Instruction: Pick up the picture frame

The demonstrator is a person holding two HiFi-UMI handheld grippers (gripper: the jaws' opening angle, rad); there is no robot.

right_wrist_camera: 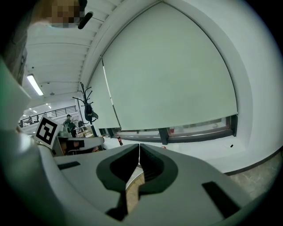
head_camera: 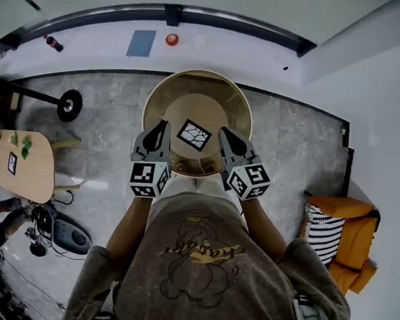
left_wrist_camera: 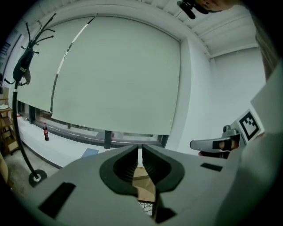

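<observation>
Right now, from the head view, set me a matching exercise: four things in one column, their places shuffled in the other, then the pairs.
1. picture frame
2. bottle
3. striped cushion
4. coat stand base

A. on the orange armchair
B. on the grey floor
C. on the round table
D. on the white window ledge

Pairs: 1-C, 2-D, 3-A, 4-B.

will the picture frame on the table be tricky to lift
Probably stiff and light: the picture frame looks small and thin. It seems to lie flat on the round table, so edges may be hard to grip.
</observation>
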